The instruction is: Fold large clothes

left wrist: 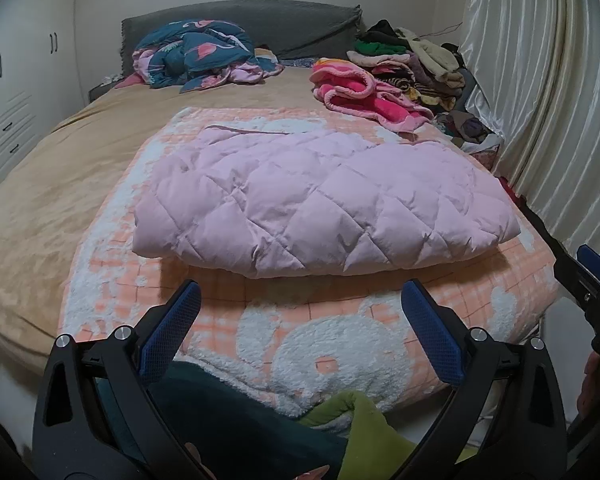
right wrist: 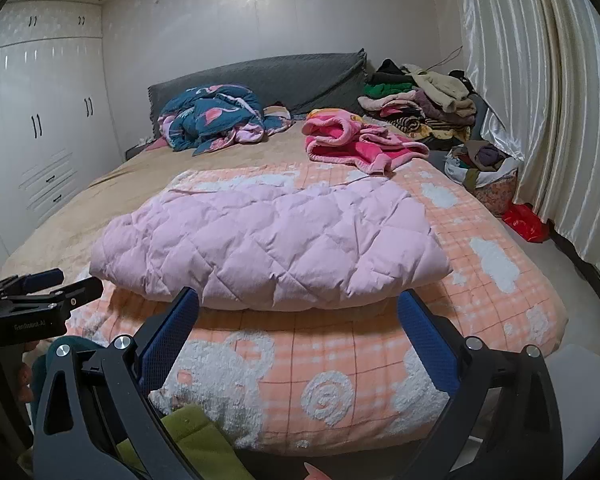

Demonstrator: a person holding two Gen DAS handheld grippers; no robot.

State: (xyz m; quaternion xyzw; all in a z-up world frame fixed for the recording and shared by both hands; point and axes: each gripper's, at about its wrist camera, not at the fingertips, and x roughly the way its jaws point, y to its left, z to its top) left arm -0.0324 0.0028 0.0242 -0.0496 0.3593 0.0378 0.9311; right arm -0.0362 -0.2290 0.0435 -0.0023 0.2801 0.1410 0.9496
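The left gripper (left wrist: 300, 292) hangs with its jaws spread wide, gripping nothing. The right gripper (right wrist: 298, 300) is likewise agape (blue pads (right wrist: 168, 340) facing inward).

Right tongs (left wrist: 596, 276) cut off by frame edge.

Ahead of my tool I see a bed (right wrist: 72, 220) with grey headboard (right wrist: 284, 76); white wardrobes (right wrist: 40, 120) left, pale curtains (right wrist: 540, 100) right.

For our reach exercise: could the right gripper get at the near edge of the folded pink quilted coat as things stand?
Probably yes. The right gripper is open and points at the pink quilted coat; only bare peach blanket lies between them.
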